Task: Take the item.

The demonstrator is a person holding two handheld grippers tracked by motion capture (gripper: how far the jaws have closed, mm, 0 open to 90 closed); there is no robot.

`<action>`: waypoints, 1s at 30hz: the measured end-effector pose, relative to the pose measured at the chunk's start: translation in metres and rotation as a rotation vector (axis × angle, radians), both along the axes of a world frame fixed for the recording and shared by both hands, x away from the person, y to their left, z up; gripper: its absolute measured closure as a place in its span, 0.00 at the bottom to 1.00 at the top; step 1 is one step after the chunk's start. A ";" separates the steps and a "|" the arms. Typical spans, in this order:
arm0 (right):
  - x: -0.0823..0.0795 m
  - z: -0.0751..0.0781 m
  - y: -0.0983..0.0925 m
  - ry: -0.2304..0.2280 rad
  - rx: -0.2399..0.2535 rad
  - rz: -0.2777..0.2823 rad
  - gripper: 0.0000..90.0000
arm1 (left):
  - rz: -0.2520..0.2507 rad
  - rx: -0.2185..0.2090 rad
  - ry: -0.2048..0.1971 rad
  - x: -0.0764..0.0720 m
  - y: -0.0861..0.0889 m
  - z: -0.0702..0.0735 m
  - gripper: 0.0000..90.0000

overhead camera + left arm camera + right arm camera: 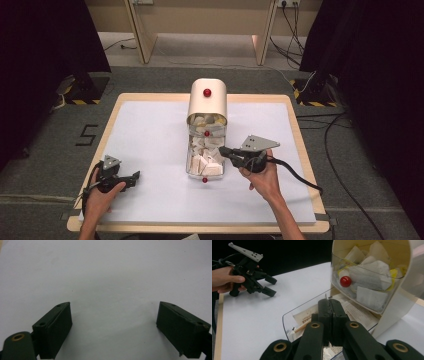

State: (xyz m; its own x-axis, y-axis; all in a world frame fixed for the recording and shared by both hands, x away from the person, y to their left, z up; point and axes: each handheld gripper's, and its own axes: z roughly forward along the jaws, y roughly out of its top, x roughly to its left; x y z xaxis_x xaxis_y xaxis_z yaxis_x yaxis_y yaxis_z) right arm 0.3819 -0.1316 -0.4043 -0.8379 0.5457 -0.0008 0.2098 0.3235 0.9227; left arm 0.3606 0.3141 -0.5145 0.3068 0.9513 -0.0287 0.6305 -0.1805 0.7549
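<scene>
Right tool (329,303) pinched shut on something thin, seemingly a tea-bag string or the clear drawer's edge, hard to tell, above the lower drawer (294,315) of the tea-bag dispenser (207,102) mid-desk (150,130). Left tool (131,179) wide apart, empty, resting well to the side. Drawer pulled out, packets (205,160) inside; extraction seemingly just started, nothing yet laid out.

A wooden-edged table (295,125) carries a white mat (150,140) bearing a tea-bag dispenser (207,130).
</scene>
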 end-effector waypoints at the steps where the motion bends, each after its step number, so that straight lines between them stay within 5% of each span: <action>1: 0.000 0.001 -0.001 -0.001 0.003 -0.004 0.99 | 0.000 0.000 0.000 0.000 0.000 0.000 0.14; 30: 0.003 0.018 -0.049 -0.010 0.074 -0.127 0.99 | 0.000 0.000 0.000 0.000 0.000 0.000 0.14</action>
